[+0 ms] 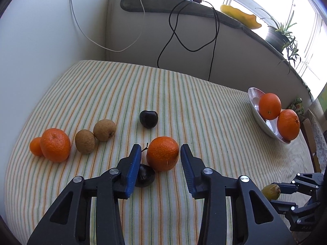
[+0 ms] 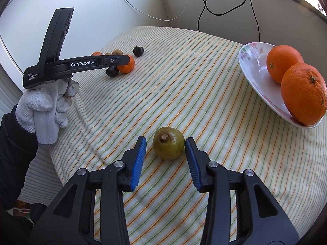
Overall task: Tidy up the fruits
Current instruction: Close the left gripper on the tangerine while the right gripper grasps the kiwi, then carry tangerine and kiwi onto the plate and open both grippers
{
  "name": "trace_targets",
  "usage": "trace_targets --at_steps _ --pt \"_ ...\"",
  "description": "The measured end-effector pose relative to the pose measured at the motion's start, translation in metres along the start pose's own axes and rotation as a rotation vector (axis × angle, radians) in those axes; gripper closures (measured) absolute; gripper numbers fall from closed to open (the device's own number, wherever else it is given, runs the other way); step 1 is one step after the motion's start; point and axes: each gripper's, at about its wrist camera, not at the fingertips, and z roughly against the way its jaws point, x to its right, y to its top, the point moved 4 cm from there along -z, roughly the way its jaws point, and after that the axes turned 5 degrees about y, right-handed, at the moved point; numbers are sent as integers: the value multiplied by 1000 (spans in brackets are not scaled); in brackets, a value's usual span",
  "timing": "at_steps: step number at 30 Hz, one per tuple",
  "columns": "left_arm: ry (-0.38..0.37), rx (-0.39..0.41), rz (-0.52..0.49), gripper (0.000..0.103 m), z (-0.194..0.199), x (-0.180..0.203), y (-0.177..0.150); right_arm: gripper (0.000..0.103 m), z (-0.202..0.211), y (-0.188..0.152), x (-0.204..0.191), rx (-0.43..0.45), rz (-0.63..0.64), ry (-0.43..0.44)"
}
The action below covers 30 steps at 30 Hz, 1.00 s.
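Blue-padded black left gripper [image 1: 160, 155] straddles a round orange mandarin [image 1: 162, 153] on the striped tablecloth [image 1: 102, 85], pads apart with slim gaps either side; a dark plum [image 1: 145, 175] lies against its left finger.

From the right wrist, the right gripper [image 2: 165, 146] brackets a greenish-brown round fruit [image 2: 168, 143], its jaws apart, not quite touching; a white oval dish [image 2: 253, 69] with two oranges [image 2: 284, 63] sits well apart.

table: striped cloth [image 1: 184, 94]
fruit: oranges [image 1: 162, 153], kiwis [image 1: 85, 144], plums [image 1: 148, 119], guava [image 2: 168, 143]
dish [image 2: 253, 67]: right edge
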Motion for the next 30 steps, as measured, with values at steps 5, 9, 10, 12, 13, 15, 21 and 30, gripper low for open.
trace_targets --at_steps 5,9,10,12,13,15,21,30 --pt "-6 0 -18 72 -2 3 1 71 1 0 3 1 -17 9" --pt "3 8 -25 73 -1 6 1 72 3 0 3 4 -18 8" --pt "2 9 -22 73 0 6 0 72 3 0 3 5 -19 8" --pt "-3 10 -21 73 1 6 0 73 5 0 3 9 -21 10" --pt "-8 10 -19 73 1 7 -1 73 6 0 4 12 -24 10" --pt "-20 13 -11 73 3 7 0 73 8 1 5 17 -29 11" --pt "-57 44 4 73 13 18 7 74 20 3 9 47 -39 4" --pt "-158 67 -27 73 16 61 29 74 45 18 16 117 -48 -33"
